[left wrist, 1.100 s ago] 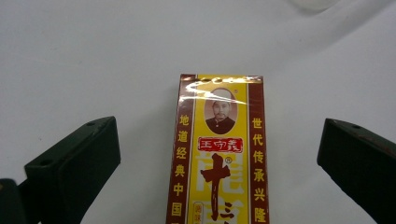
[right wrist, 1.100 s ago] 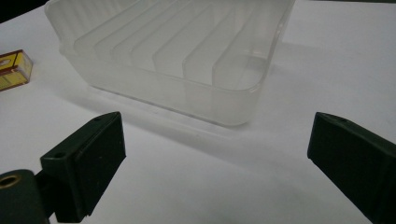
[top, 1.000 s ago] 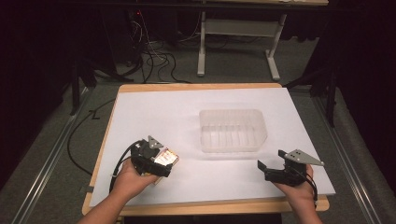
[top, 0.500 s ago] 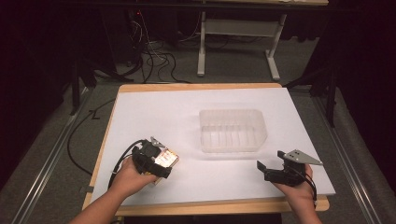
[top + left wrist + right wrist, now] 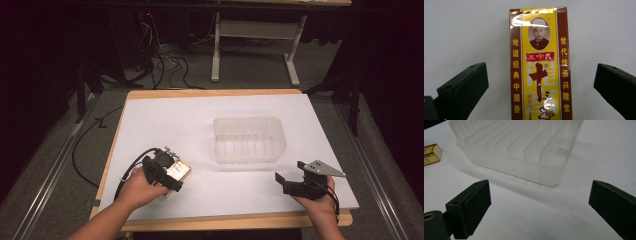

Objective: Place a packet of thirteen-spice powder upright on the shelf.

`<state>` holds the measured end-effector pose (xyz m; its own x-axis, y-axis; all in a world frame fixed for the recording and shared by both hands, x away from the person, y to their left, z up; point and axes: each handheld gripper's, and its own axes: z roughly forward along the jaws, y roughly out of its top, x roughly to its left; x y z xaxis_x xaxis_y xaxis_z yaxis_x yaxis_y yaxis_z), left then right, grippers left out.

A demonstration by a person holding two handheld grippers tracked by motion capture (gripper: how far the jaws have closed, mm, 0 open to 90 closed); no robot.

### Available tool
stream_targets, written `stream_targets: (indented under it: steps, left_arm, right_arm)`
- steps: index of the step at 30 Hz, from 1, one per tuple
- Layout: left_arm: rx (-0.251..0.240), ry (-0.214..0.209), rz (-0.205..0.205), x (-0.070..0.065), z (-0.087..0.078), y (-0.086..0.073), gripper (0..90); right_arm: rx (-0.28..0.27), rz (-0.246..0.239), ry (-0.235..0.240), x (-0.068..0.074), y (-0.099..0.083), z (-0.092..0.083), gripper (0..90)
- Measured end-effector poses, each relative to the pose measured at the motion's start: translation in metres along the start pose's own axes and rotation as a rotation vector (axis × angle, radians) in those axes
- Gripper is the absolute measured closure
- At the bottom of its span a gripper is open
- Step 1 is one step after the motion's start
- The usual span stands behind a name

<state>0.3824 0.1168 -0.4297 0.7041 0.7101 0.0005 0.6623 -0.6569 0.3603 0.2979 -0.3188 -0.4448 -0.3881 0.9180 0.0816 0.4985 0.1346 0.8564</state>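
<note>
At the left of the white-covered wooden table (image 5: 150,115), the person's left hand (image 5: 136,189) is holding the left gripper (image 5: 172,176) low over a small rectangular box printed in yellow and dark red with Chinese characters (image 5: 540,65). In the left gripper view the box is lying flat on the white surface, running lengthwise straight up the gap between the two black jaws; those jaws are standing released, spread wide, with bare table showing on either side of the box, so neither is touching it. Toward the middle, a clear ribbed plastic tray with rounded corners (image 5: 248,140) is sitting upright on the table, well apart from the box and to its right. At the right, near the front edge, the person's right hand (image 5: 320,200) is gripping the right gripper (image 5: 280,180), which is pointing leftward. In the right gripper view its jaws are likewise gaping wide with nothing between them, facing the tray's near wall (image 5: 524,167), with one end of the box (image 5: 431,153) peeking in at the far left.
</note>
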Motion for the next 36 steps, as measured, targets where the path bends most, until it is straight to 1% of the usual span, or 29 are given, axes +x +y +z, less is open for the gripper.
stream_targets:
  steps: [1,3,5,8,9,10,12,13,15,17,21,24,26,27,31,34,36]
  left_arm:
    - [0.020,-0.010,0.006,0.001,0.000,0.001,0.3]
    - [0.053,-0.017,0.024,0.002,0.000,0.003,0.5]
    - [0.061,-0.020,0.024,0.004,0.000,0.003,0.6]
    - [0.076,-0.039,0.018,0.006,0.000,0.004,0.7]
    - [0.076,-0.039,0.018,0.006,0.000,0.004,0.7]
    - [0.090,-0.055,0.018,0.007,0.000,0.005,0.6]
    - [0.103,-0.065,0.020,0.007,0.002,0.006,0.5]
    - [0.103,-0.065,0.020,0.007,0.002,0.006,0.4]
    - [0.126,-0.055,0.030,0.007,0.006,0.007,0.4]
    - [0.137,-0.048,0.039,0.008,0.010,0.008,0.3]
    - [0.161,-0.038,0.041,0.007,0.016,0.009,0.4]
    - [0.183,-0.034,0.050,0.006,0.019,0.010,1.2]
    - [0.185,-0.030,0.048,0.005,0.020,0.010,4.0]
    - [0.190,-0.024,0.041,0.004,0.021,0.010,6.4]
    - [0.201,-0.016,0.035,0.004,0.023,0.011,14.4]
    - [0.215,-0.019,0.024,0.005,0.026,0.010,16.7]
    - [0.213,-0.024,0.016,0.005,0.026,0.010,18.3]
  right_arm:
    - [0.001,0.001,-0.003,0.000,0.000,0.000,4.4]
    - [0.000,0.001,-0.004,0.000,0.000,0.000,4.4]
    - [0.007,0.005,-0.006,0.000,0.000,0.001,4.4]
    - [0.014,0.005,-0.006,0.000,-0.001,0.002,4.4]
    - [0.014,0.005,-0.006,0.000,-0.001,0.002,4.4]
    - [0.011,0.008,-0.005,0.000,-0.001,0.001,4.5]
    - [0.005,0.005,-0.007,0.000,0.000,0.000,4.5]
    - [0.005,0.006,-0.008,0.000,0.000,0.000,4.5]
    - [0.009,0.013,-0.009,-0.001,0.000,0.001,4.5]
    - [0.009,0.006,-0.007,-0.002,-0.001,0.001,4.6]
    - [0.013,0.009,-0.009,-0.001,-0.001,0.002,4.8]
    - [0.019,0.011,-0.011,-0.002,-0.001,0.003,4.8]
    - [0.017,0.008,-0.010,-0.002,-0.001,0.002,4.8]
    - [0.015,0.016,-0.013,-0.001,-0.001,0.001,4.9]
    - [0.011,0.015,-0.015,-0.002,-0.001,0.000,5.2]
    - [0.015,0.015,-0.016,-0.003,-0.002,0.001,5.4]
    - [0.016,0.021,-0.014,-0.003,-0.002,0.001,5.4]
